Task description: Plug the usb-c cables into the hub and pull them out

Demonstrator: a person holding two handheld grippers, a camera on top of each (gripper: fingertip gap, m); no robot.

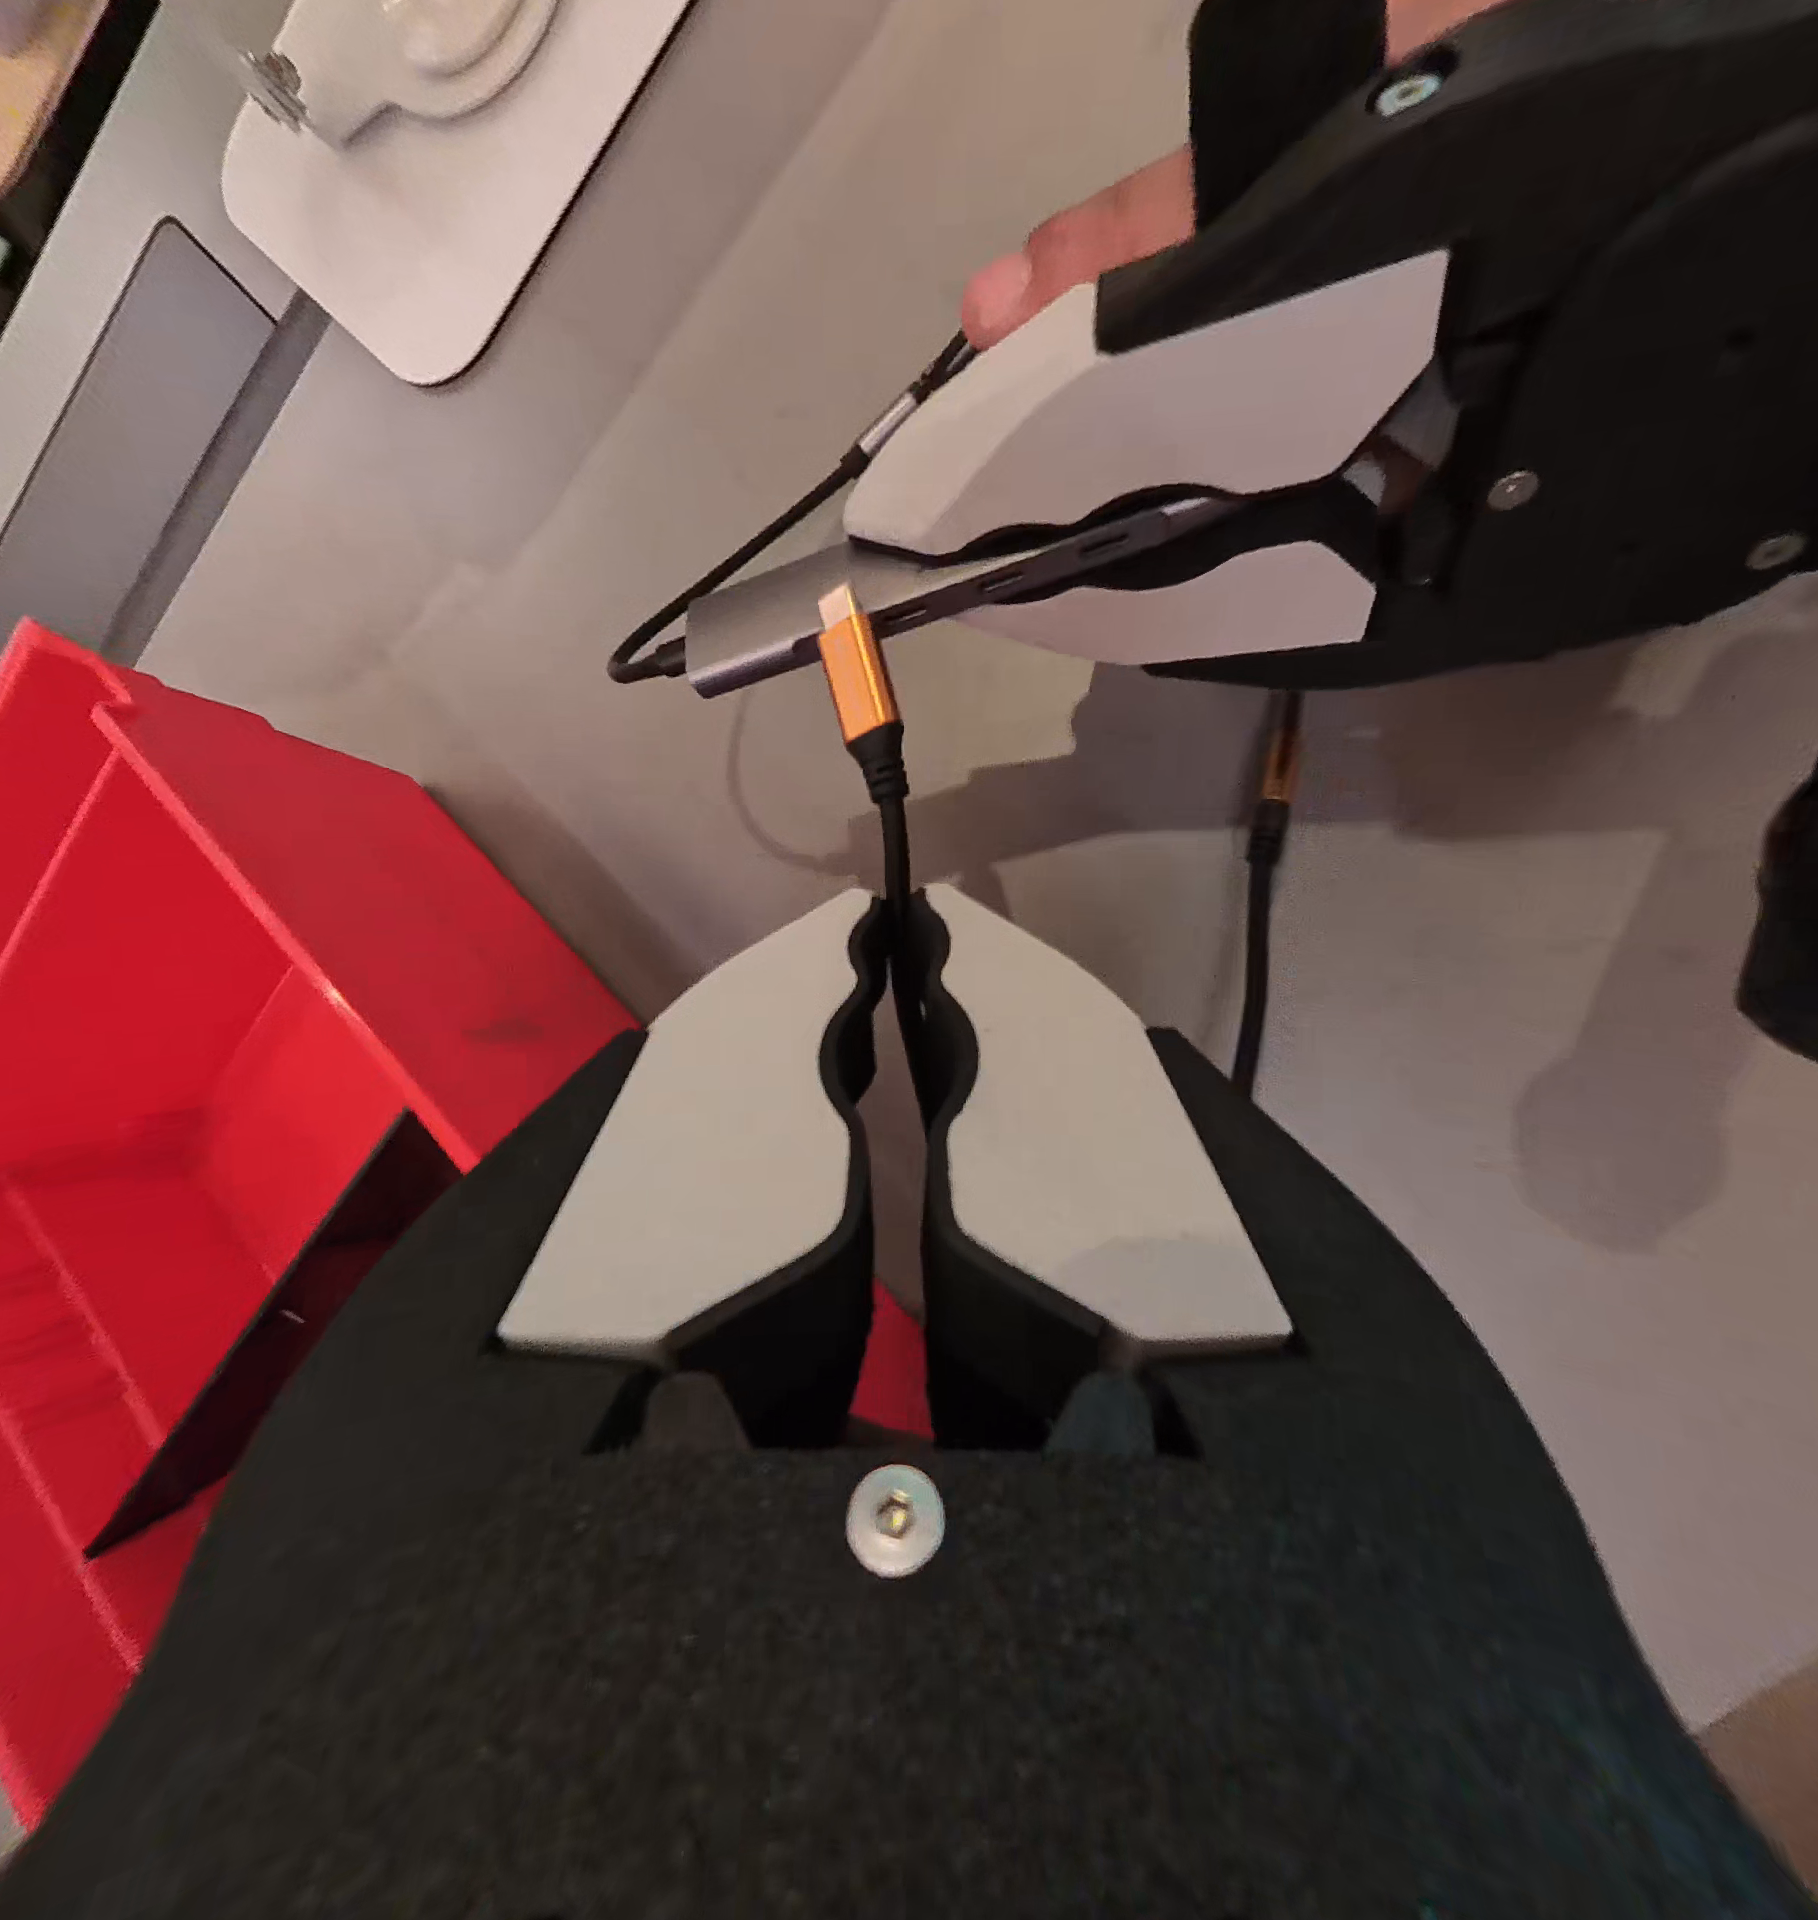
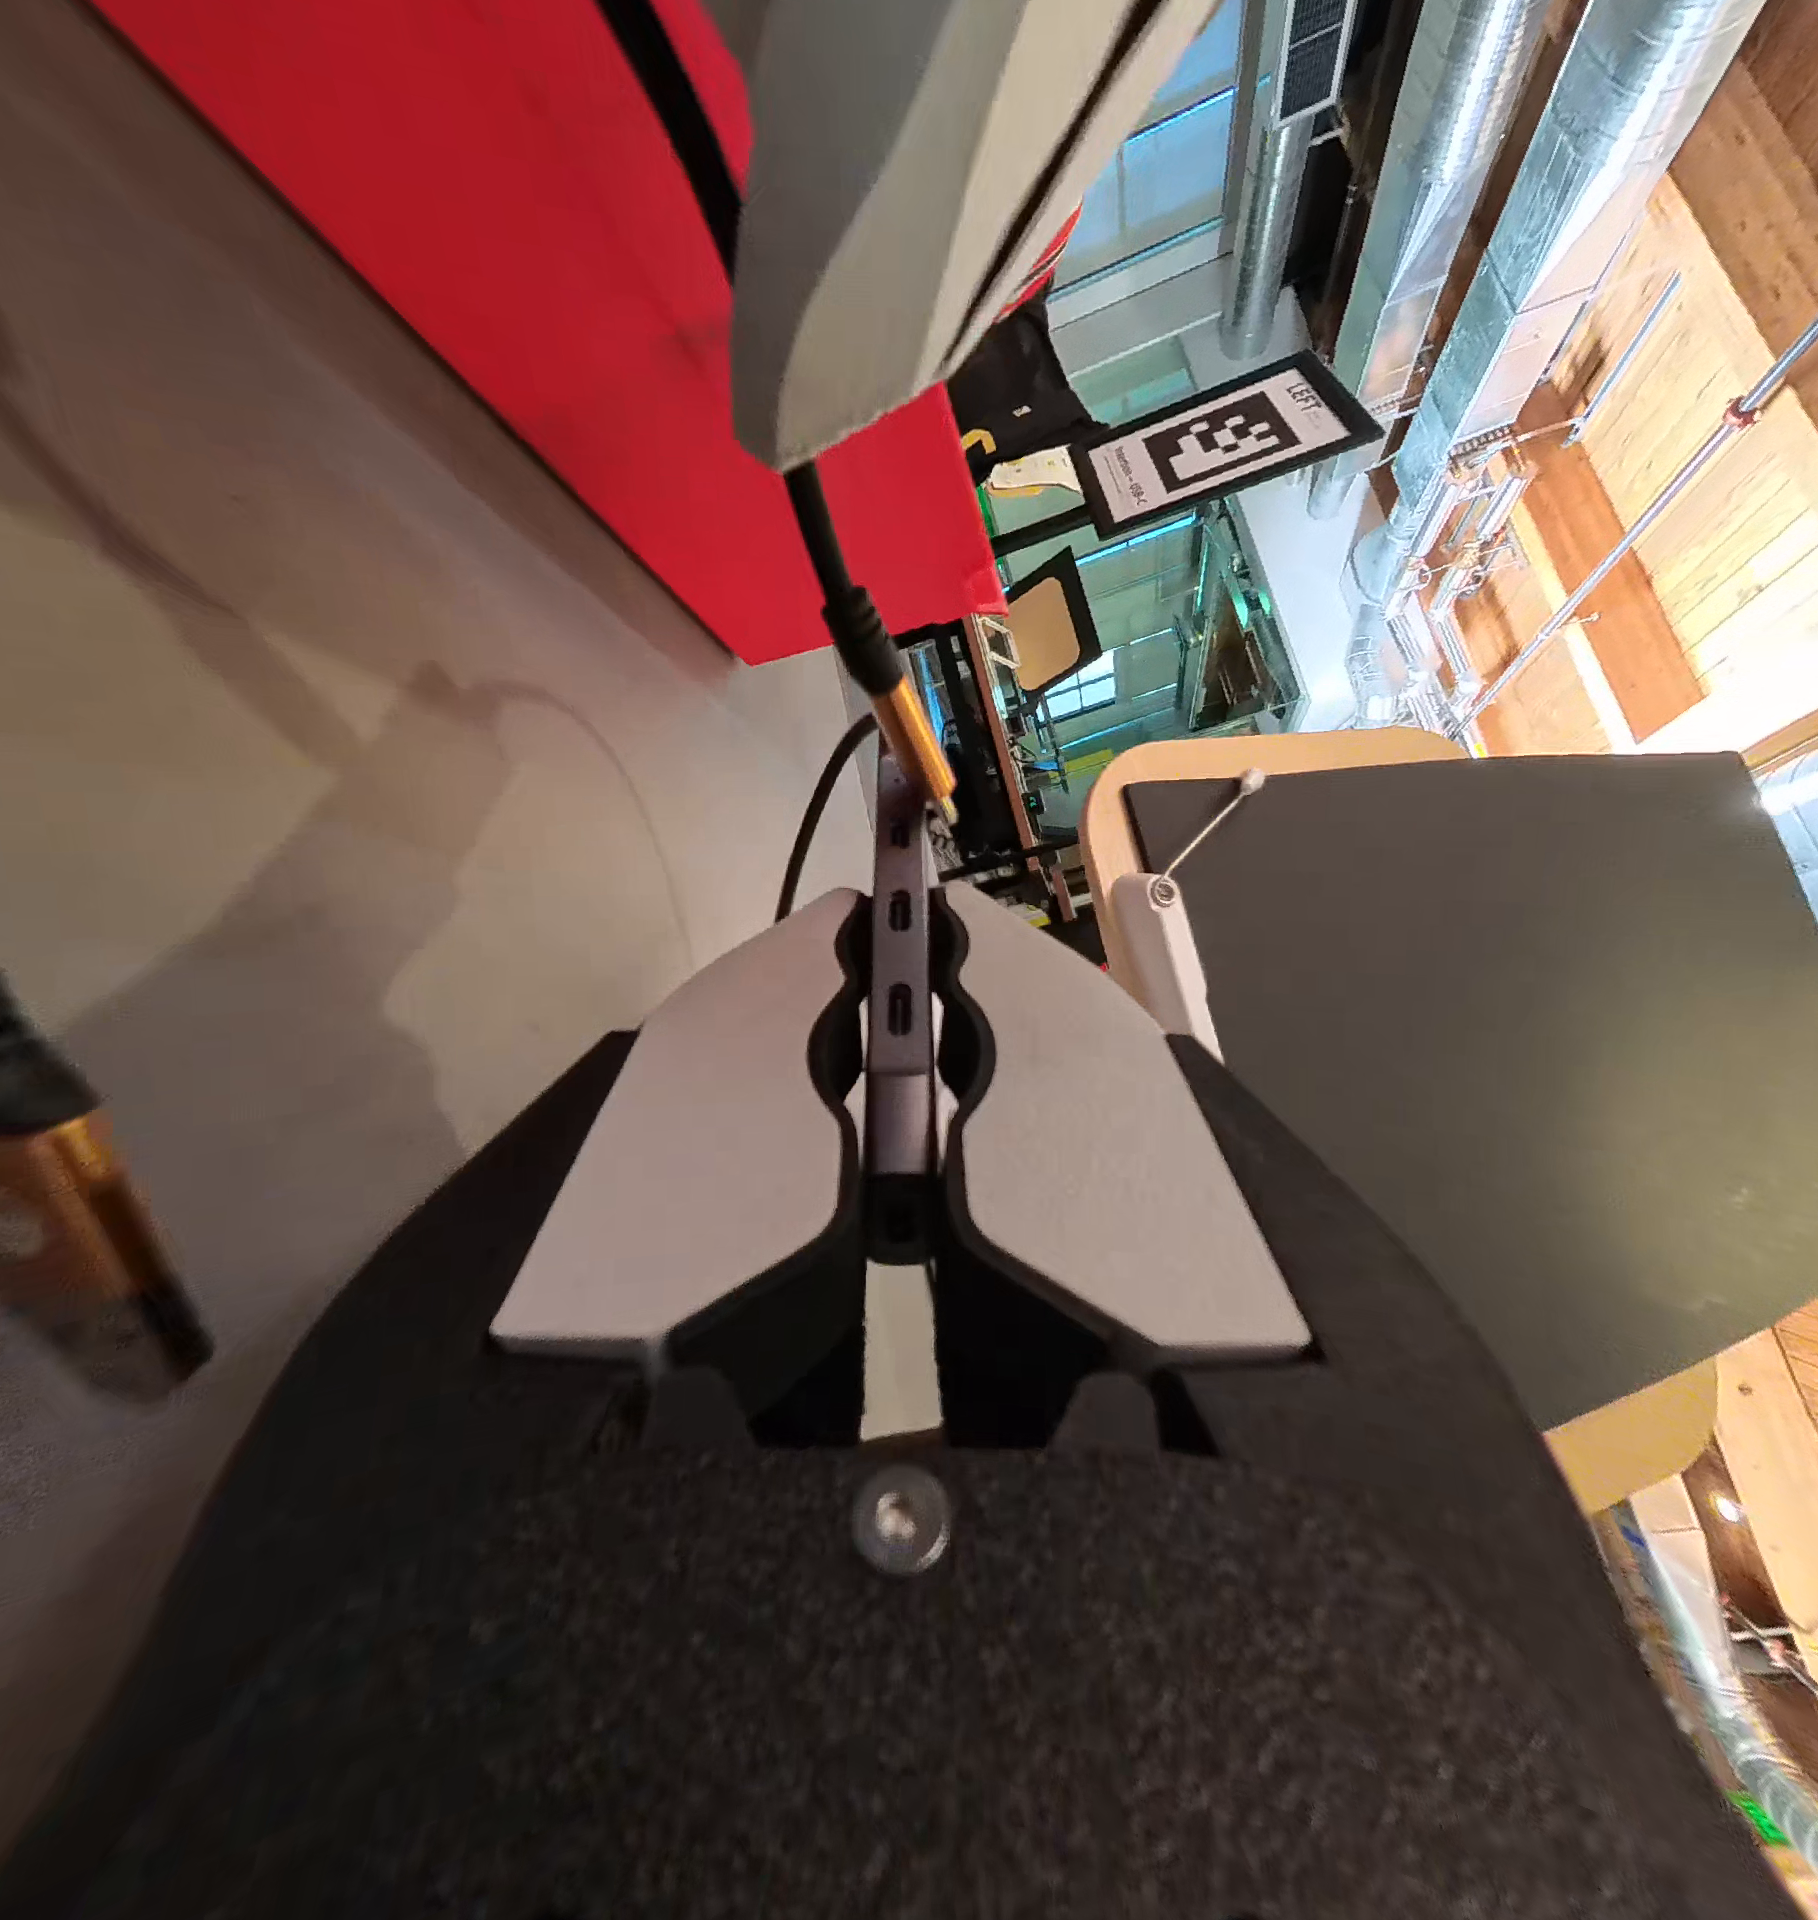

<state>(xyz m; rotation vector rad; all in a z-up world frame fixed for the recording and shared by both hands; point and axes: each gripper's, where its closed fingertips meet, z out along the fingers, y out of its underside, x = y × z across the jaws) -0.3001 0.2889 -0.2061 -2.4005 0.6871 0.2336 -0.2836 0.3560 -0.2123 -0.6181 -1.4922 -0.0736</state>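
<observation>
While left tool (image 1: 897,914) pinches cable (image 1: 892,831), right tool (image 2: 897,914) clamps hub (image 2: 900,1039), plug tip (image 1: 837,603) unclear.

From my right-hand camera I see one printed sign (image 2: 1232,445), a white card in a black frame bearing a square black-and-white code and short lines of lettering, standing far behind the table.

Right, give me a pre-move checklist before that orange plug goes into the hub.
1. Left gripper shut on cable: ok.
2. Right gripper shut on hub: ok.
3. Orange plug tip at the hub's port edge, not yet seated: ok.
4. Plug square to a port: not ok, it meets the hub at a slant.
5. Which port it faces: cannot tell.
6. Second cable lying clear on the table: ok.
</observation>
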